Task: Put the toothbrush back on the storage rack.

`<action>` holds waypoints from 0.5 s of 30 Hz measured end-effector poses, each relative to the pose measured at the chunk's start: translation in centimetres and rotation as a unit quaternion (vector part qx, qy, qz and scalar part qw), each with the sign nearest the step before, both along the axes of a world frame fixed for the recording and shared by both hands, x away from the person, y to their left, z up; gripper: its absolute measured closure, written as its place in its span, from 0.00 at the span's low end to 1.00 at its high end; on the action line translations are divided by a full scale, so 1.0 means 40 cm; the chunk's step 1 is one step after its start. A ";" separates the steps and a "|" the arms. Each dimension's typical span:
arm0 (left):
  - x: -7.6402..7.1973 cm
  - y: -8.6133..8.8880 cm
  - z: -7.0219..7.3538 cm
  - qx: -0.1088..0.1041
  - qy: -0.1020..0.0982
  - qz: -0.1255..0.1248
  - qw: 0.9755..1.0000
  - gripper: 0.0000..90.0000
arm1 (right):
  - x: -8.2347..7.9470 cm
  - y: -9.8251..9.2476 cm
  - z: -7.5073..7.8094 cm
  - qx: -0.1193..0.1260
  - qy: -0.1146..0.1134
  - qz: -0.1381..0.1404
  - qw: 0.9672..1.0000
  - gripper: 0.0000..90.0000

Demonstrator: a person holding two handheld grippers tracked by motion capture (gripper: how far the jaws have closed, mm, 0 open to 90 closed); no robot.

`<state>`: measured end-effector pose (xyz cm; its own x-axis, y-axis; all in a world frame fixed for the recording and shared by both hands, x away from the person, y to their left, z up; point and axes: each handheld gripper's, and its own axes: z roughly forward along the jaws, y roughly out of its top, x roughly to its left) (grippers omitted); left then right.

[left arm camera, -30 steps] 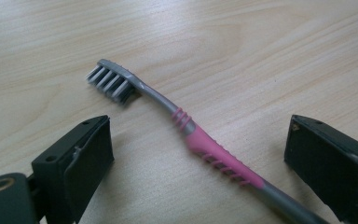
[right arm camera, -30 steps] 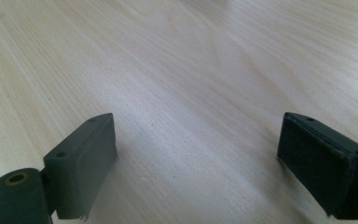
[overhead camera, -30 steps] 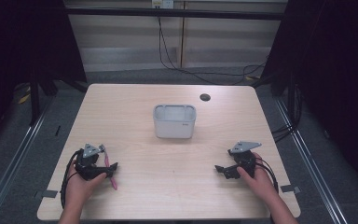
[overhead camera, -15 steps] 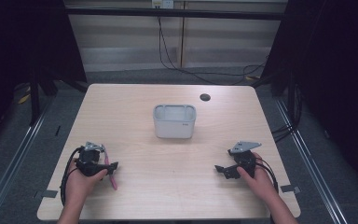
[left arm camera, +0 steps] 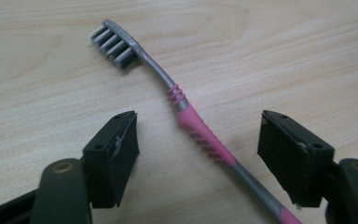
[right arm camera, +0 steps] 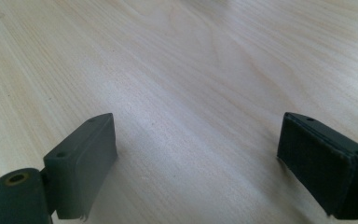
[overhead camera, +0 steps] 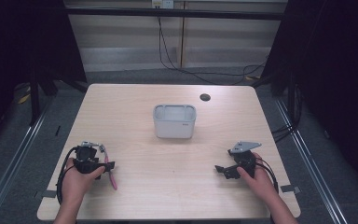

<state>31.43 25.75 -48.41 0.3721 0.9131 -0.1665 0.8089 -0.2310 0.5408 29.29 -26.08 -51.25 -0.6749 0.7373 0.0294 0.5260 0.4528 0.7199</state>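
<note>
A pink and grey toothbrush lies flat on the wooden table, bristles turned away from me. It shows near the front left of the high view as a toothbrush beside my left hand. My left gripper straddles its pink handle. The jaws have just been closing, but neither pad touches the handle, so it is open. In the high view the left gripper points right. At the front right, my right gripper rests low with its jaws wide; in its own view the right gripper is open over bare wood.
A pale grey rectangular bin stands at the table's middle. A small black round cap sits in the tabletop at the back right. Cables run along the floor behind the table.
My left gripper has shifted slightly over the toothbrush. The right hand has kept still.
</note>
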 end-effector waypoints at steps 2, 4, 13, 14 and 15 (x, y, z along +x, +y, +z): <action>0.002 -0.001 0.003 -0.007 0.009 0.002 1.000 0.36 | 0.000 0.000 0.000 0.000 0.000 0.000 1.000 0.12; 0.002 -0.001 0.004 -0.007 0.012 0.003 1.000 0.39 | 0.000 0.000 0.000 0.000 0.001 -0.001 1.000 0.12; 0.010 -0.010 0.019 0.006 0.033 0.019 0.999 0.48 | 0.000 0.000 0.000 0.000 0.000 0.000 1.000 0.12; 0.012 -0.012 0.021 0.009 0.035 0.020 0.999 0.48 | 0.000 0.000 0.000 0.000 0.000 0.000 1.000 0.12; 0.012 -0.014 0.022 0.007 0.040 0.025 0.999 0.49 | 0.000 0.000 0.000 0.000 0.000 0.000 1.000 0.12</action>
